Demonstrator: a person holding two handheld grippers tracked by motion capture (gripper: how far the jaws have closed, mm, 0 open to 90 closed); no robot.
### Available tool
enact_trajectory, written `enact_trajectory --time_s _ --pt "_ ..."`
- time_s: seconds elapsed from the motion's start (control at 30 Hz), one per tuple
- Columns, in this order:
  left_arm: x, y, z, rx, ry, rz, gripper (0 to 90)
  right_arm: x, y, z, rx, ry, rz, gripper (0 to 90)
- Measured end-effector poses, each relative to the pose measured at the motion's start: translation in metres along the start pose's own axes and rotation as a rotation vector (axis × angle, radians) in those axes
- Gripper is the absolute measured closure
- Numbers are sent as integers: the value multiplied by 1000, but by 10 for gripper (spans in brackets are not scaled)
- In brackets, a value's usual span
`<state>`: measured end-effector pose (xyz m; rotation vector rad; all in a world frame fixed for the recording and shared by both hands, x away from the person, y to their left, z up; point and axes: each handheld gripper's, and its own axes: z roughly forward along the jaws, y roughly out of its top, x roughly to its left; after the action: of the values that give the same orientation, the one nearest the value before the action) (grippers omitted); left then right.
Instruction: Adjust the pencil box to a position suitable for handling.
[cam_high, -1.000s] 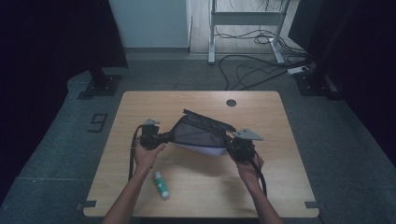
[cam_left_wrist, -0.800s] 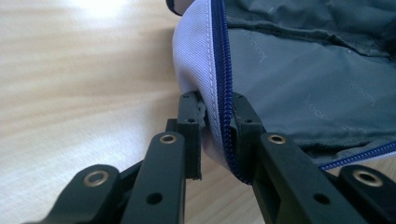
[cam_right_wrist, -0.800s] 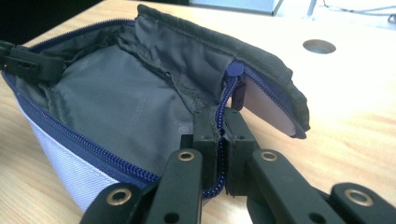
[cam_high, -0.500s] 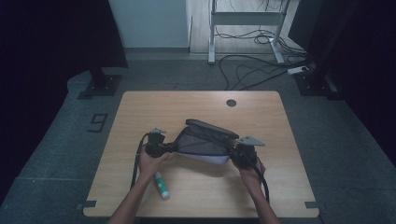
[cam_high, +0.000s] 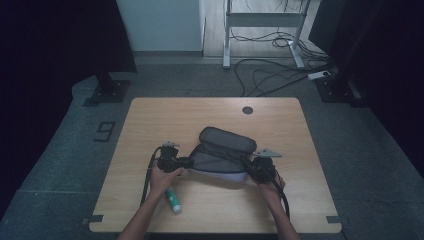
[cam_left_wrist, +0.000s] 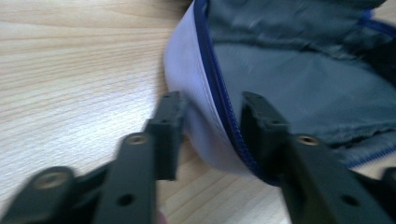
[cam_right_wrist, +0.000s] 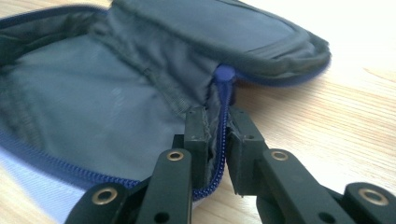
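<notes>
Pouch (cam_high: 220, 157), open and grey-lined with a blue zipper, lies mid-table (cam_high: 150, 120) with its long axis running left to right between the hands, its flap folded toward the far edge. The left gripper (cam_left_wrist: 212, 123) has just been opening, its jaws now straddling the pouch's left rim without pressing it. The right gripper (cam_right_wrist: 217, 135) is clamped on the zipper edge at the right end, its jaws just starting to ease apart.

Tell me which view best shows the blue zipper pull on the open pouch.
The right gripper view: the rounded blue zipper pull sits close and sharp above the right tool, at the edge of the grey fabric pouch with blue zipper. The left gripper view shows zipper teeth, blurred; the high view shows the pouch too small to tell.
</notes>
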<state>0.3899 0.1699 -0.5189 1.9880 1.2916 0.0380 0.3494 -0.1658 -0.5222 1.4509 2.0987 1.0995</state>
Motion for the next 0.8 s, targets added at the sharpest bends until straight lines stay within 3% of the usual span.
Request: enact_trajectory --time_s 0.1,0.2,0.33,0.57,0.8 --pt "-1 1 -1 -17 4 -9 480 -4 -2 2 0 -13 14 745" --pt "0 1 -2 -30 5 -16 417 -5 -3 1 2 -33 6 580" --pt "2 2 -10 -79 -1 -21 393 -6 -5 -2 1 -59 12 471" --pt "6 -1 -24 -135 -13 -23 382 -10 -6 -14 -32 -57 36 408" --pt "7 -4 -24 -134 -14 -25 382 1 -7 -7 8 -35 14 365"
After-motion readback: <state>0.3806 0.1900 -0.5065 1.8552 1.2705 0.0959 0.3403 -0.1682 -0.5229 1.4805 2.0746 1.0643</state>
